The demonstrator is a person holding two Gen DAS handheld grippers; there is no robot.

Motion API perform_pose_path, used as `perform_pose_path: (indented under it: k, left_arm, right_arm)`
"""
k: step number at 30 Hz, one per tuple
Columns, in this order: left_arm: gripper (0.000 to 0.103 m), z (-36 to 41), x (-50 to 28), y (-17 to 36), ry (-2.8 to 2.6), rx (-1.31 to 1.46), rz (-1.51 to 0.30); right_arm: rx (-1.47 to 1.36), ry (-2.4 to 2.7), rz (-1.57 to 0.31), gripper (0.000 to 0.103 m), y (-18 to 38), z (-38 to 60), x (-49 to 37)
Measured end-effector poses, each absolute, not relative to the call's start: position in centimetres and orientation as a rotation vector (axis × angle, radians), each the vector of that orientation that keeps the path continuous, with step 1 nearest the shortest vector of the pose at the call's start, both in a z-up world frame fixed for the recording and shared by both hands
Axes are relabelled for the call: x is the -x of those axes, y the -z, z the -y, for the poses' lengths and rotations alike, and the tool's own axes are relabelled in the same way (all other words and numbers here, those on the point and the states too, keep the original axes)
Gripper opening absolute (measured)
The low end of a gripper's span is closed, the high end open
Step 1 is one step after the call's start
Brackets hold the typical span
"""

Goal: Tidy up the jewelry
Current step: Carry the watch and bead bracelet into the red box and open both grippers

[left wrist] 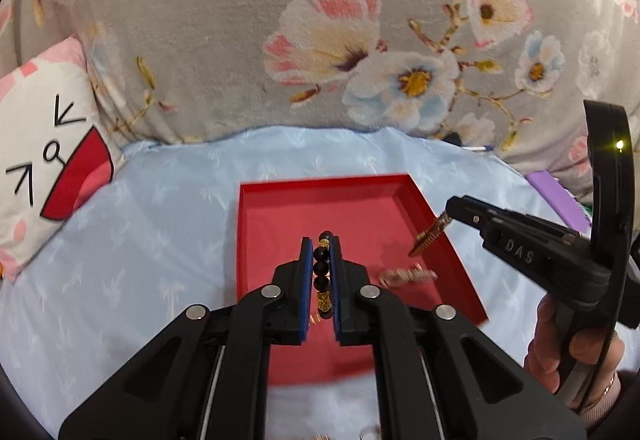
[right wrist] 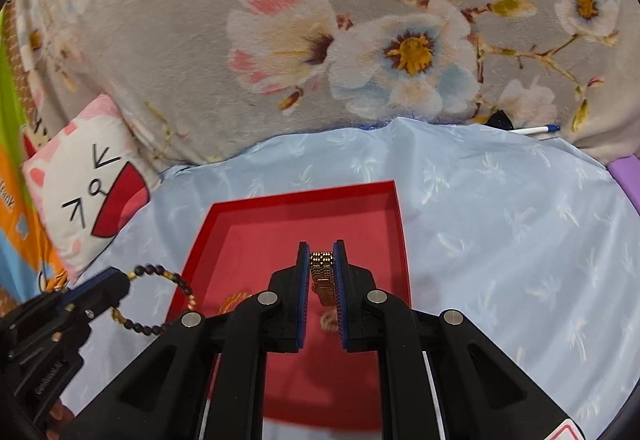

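My left gripper [left wrist: 320, 272] pinches the beaded bracelet [left wrist: 322, 272], and my right gripper [right wrist: 322, 276] pinches the gold mesh band [right wrist: 322, 274]. Both pieces hang above the red tray [right wrist: 304, 196], directly below my fingers; the band's long axis points downward.

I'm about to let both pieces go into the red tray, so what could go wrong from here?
1. The beaded bracelet hangs from the left gripper over the red tray's rim, so it might land on the blue cloth.
2. The gold mesh band in the right gripper dangles above another piece and could tangle with it.
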State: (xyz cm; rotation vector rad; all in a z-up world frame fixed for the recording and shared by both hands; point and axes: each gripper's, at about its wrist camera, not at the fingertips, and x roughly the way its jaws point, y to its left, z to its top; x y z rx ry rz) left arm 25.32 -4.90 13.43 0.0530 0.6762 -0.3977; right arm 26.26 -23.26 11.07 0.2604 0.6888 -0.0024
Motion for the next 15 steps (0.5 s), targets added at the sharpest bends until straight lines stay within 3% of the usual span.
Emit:
perform_pose_path:
  k: [9,15]
  left_arm:
    - [0.007,8.6,-33.1,-11.2,0.347,-0.090,-0.692]
    - [0.009,9.0,-35.0,-7.1,0.310,-0.147,-0.776]
  right_arm:
    - [-0.258,0.026,-0.732,0.011,-8.8,23.8,-32.5]
    - [-0.210,0.002,-0.830,0.011,-6.0,23.1,-31.1]
